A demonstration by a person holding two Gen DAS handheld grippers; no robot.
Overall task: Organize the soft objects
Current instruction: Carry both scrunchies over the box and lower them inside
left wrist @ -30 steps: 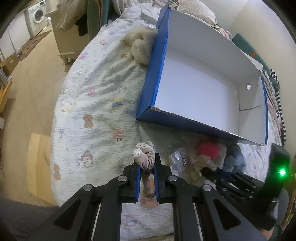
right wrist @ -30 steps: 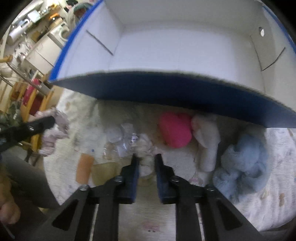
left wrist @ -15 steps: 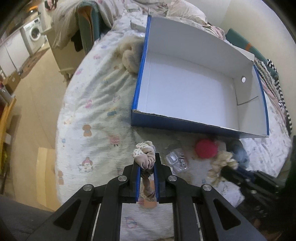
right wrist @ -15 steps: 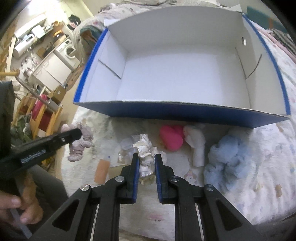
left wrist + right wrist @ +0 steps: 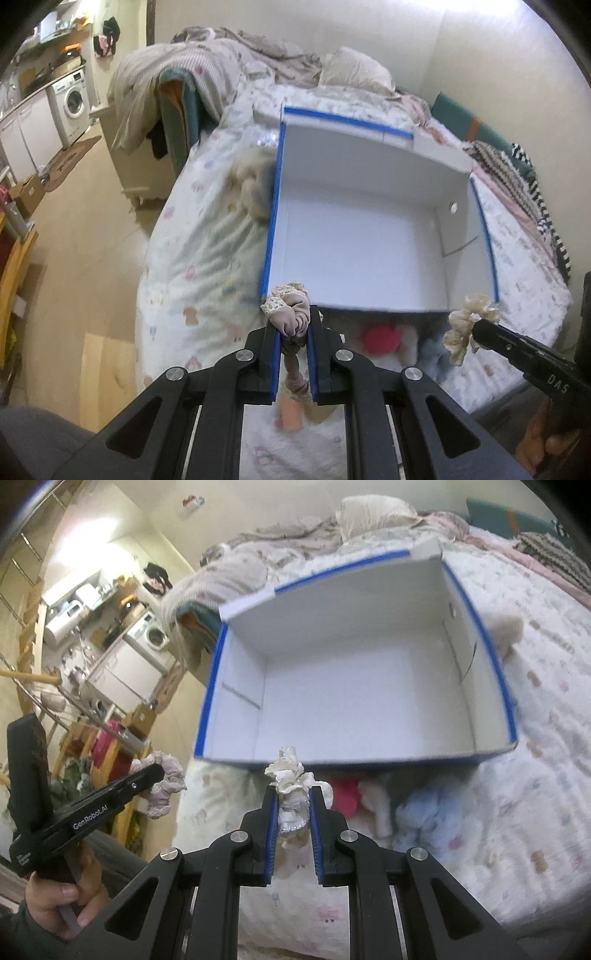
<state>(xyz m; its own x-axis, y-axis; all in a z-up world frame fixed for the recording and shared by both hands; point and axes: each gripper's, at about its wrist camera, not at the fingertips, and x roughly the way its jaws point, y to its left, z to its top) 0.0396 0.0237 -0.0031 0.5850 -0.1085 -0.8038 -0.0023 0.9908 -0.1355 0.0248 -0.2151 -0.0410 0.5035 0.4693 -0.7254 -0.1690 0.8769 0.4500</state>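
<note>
My left gripper is shut on a beige and floral scrunchie, held in the air just before the near wall of the blue box with a white inside. My right gripper is shut on a cream ruffled scrunchie, also raised in front of the box; this scrunchie also shows in the left wrist view. On the bed below lie a pink soft toy, a white one and a light blue one. The box holds nothing.
A patterned white bedspread covers the bed. A fluffy beige toy lies against the box's left wall. An orange packet lies under my left gripper. Blankets and pillows are piled at the far end. The floor is at left.
Both grippers have risen from the bed with their scrunchies. The right gripper lifted the cream scrunchie off the bedspread. The box now sits lower and farther in both views.
</note>
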